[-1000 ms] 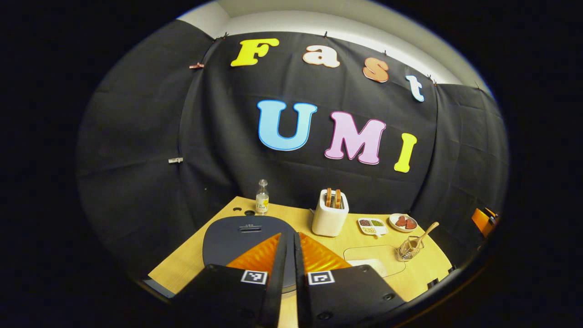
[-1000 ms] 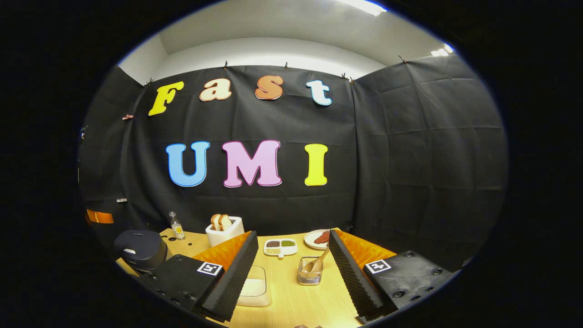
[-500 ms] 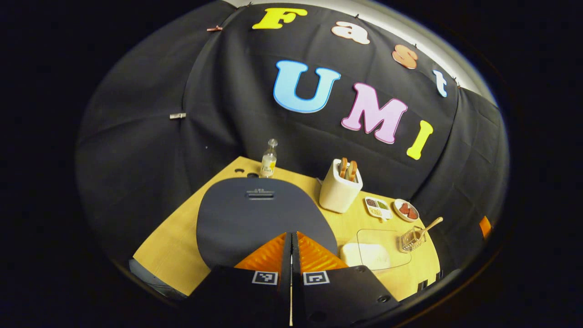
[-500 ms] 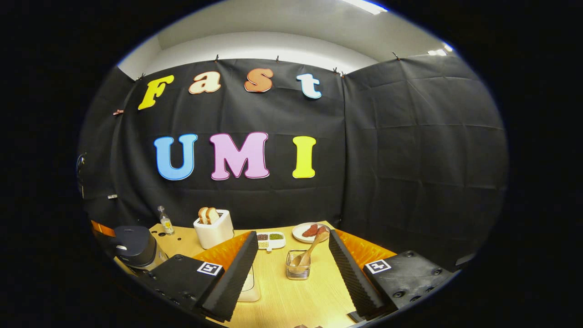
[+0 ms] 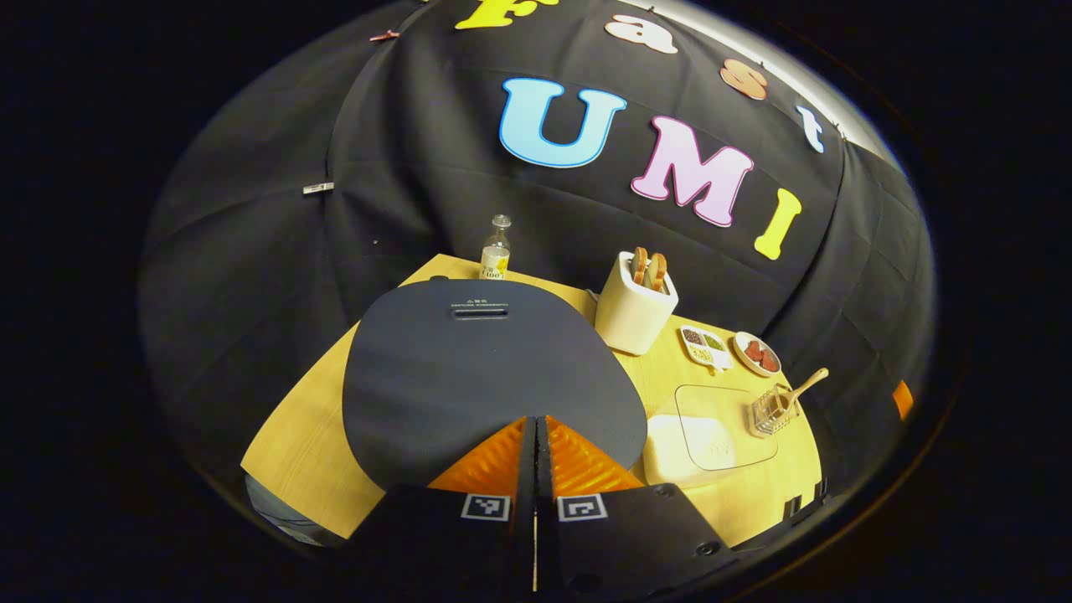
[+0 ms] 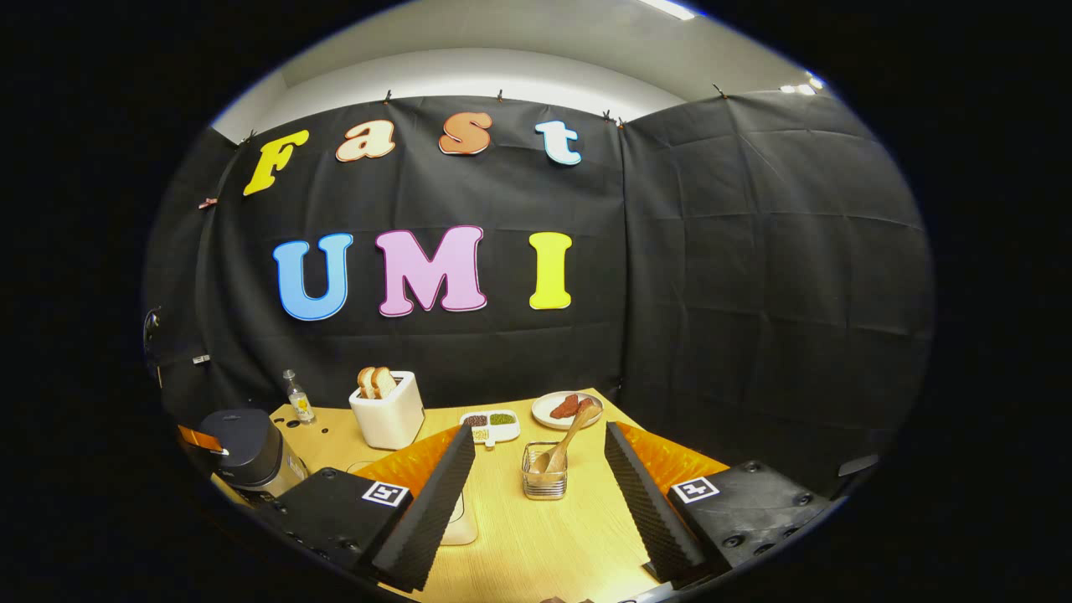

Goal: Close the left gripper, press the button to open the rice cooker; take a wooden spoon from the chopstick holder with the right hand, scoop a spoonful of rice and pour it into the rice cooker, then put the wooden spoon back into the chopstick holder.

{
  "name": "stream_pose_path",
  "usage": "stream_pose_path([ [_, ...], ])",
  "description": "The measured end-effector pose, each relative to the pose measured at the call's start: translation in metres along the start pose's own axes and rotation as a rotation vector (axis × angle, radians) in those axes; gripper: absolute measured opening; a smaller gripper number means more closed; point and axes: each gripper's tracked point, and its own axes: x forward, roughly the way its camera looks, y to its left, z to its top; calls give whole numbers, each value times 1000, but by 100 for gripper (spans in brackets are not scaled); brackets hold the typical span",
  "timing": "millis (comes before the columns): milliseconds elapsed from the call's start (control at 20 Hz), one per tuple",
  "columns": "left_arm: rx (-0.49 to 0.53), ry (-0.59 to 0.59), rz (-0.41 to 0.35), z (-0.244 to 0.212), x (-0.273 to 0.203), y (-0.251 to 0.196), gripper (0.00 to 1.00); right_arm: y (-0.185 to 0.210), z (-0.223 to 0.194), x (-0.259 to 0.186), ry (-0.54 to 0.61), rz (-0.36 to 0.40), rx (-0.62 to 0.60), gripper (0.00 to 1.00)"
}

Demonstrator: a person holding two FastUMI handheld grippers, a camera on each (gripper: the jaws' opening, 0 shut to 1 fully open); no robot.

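In the left gripper view my left gripper (image 5: 536,423) is shut with nothing between its fingers, its tips over the near edge of the dark rice cooker (image 5: 477,368), whose lid is down. In the right gripper view the rice cooker (image 6: 244,448) stands at the far left. A wooden spoon (image 6: 563,444) leans in the wire chopstick holder (image 6: 544,483), straight ahead of my open right gripper (image 6: 536,435). The spoon (image 5: 802,388) and holder (image 5: 770,414) also sit at the right in the left gripper view. A white rice box (image 5: 695,435) with a clear lid lies beside the cooker.
On the wooden table (image 6: 536,544) stand a white toaster (image 6: 385,410) with two slices of bread, a small glass bottle (image 6: 297,400), a divided dish of grains (image 6: 492,424) and a plate with red food (image 6: 565,409). Black cloth walls close off the back and sides.
The left gripper has come down and forward over the rice cooker, whose lid now looms larger. The right gripper has edged toward the chopstick holder and stays open.
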Motion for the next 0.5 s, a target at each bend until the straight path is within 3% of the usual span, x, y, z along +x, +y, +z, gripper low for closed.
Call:
stream_pose_path([
  [350, 9, -16, 36, -1, -1, 2, 6, 9, -9, 5, 28, 27, 25, 98],
  [500, 74, -25, 78, -7, 4, 0, 6, 14, -11, 8, 35, 54, 32, 98],
])
